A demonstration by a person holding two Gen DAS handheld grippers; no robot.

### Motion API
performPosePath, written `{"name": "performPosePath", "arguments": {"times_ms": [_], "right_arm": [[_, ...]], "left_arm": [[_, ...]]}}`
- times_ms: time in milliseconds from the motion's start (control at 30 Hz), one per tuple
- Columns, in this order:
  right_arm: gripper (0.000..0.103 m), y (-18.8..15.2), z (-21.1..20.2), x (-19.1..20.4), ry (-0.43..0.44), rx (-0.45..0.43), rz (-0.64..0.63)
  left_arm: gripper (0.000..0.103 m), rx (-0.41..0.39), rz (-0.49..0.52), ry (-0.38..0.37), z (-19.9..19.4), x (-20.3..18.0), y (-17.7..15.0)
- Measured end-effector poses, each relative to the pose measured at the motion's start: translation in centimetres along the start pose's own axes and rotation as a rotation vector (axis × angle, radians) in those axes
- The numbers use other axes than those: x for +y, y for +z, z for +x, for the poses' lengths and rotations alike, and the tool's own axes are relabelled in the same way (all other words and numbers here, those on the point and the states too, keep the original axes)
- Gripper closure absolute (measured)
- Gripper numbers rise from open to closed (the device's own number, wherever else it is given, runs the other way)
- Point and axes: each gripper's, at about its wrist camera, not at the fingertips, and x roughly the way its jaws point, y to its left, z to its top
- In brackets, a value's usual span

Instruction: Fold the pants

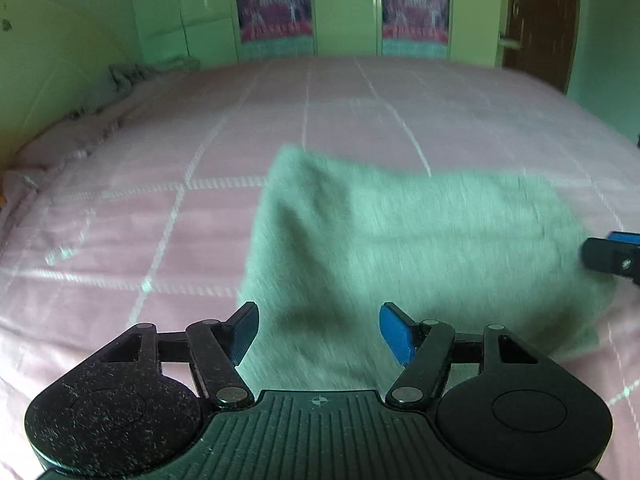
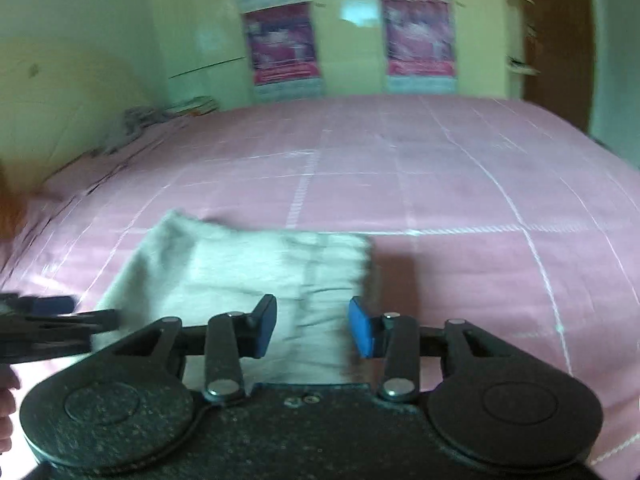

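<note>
1. The pants [image 1: 408, 248] lie folded into a flat, soft, pale grey-green block on the bed [image 1: 160, 200], which has a pink cover with white lines.
2. The left gripper [image 1: 319, 330] hangs over the near edge of the pants. Its blue pads are spread apart, and nothing is pinched between them.
3. The right gripper [image 2: 312, 330] hangs over the near right corner of the pants. Its pads are apart too, with a smaller gap, and they pinch nothing.
4. The pants show in the gap of each gripper, below the pads.
5. Behind the pants, past the far edge of the bed, stands a green wardrobe [image 1: 348, 8] with pink pictures on it.
6. Some crumpled cloth [image 1: 128, 76] sits at the far left corner of the bed, well apart from the pants.
</note>
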Motion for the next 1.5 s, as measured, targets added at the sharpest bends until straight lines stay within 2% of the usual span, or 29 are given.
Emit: {"name": "performPosePath", "arguments": {"times_ms": [67,167,333,367,433,467,533,700,800,867,967,1033,1167,1233,1333,1400,1500], "right_arm": [[0.066,-0.3,0.8,1.3,0.009,0.028,-0.043],[0.067,-2.0,3.0,1.3,-0.047,0.106,-0.064],[0.067,-2.4,4.5,0.7,-0.078,0.137,-0.039],[0.067,-2.3,4.6,0.7,-0.078,0.138,-0.036],[0.066,-2.4,4.4,0.8,-0.078,0.138,-0.033],[0.065,-2.7,4.2,0.8,-0.078,0.138,-0.028],[0.064,-2.8,3.6,1.0,-0.079,0.14,-0.012],[0.062,-2.8,2.3,1.4,-0.087,0.133,-0.008],[0.058,-2.5,1.4,1.9,-0.088,0.115,-0.002],[0.047,-2.4,0.9,2.0,-0.085,0.115,0.009],[0.046,-2.5,0.8,1.9,-0.096,0.138,0.02],[0.046,-2.5,0.8,1.7,-0.114,0.157,0.026],[0.038,-2.5,0.3,1.5,-0.121,0.172,0.039],[0.037,-2.6,0.5,1.5,-0.128,0.204,0.032],[0.036,-2.5,0.0,1.6,-0.134,0.224,0.047],[0.023,-2.2,-1.3,1.7,-0.127,0.2,0.055],[0.021,-2.1,-3.8,1.8,-0.114,0.181,0.063]], "left_arm": [[0.036,0.053,0.0,0.0,1.2,-0.3,-0.9],[0.036,0.029,0.002,0.011,1.1,-0.6,-1.4],[0.035,0.045,-0.016,0.007,1.1,-0.3,-1.1],[0.032,0.047,-0.012,0.007,1.1,-0.4,-1.1],[0.013,0.045,-0.002,0.01,0.9,-0.5,-1.2],[0.0,0.04,0.002,0.013,0.8,-0.6,-1.3],[0.0,0.042,0.006,0.014,1.0,-0.7,-1.5],[0.0,0.112,-0.025,0.032,1.0,-0.6,-1.2],[0.0,0.132,-0.052,0.021,0.5,-0.2,-1.1],[0.0,0.149,-0.084,0.01,0.2,0.1,-1.1],[0.0,0.218,-0.123,-0.006,-0.1,0.4,-0.9],[0.0,0.222,-0.146,-0.023,-0.7,0.6,-1.0],[0.0,0.182,-0.04,0.096,-1.8,-0.9,-1.5],[0.0,0.191,0.013,0.125,-1.9,-1.7,-1.6],[0.0,0.192,0.034,0.12,-3.3,-2.2,-1.4],[0.0,0.173,0.043,0.118,-4.8,-2.4,-1.3],[0.0,0.149,0.033,0.111,-7.3,-2.5,-1.5]]}}
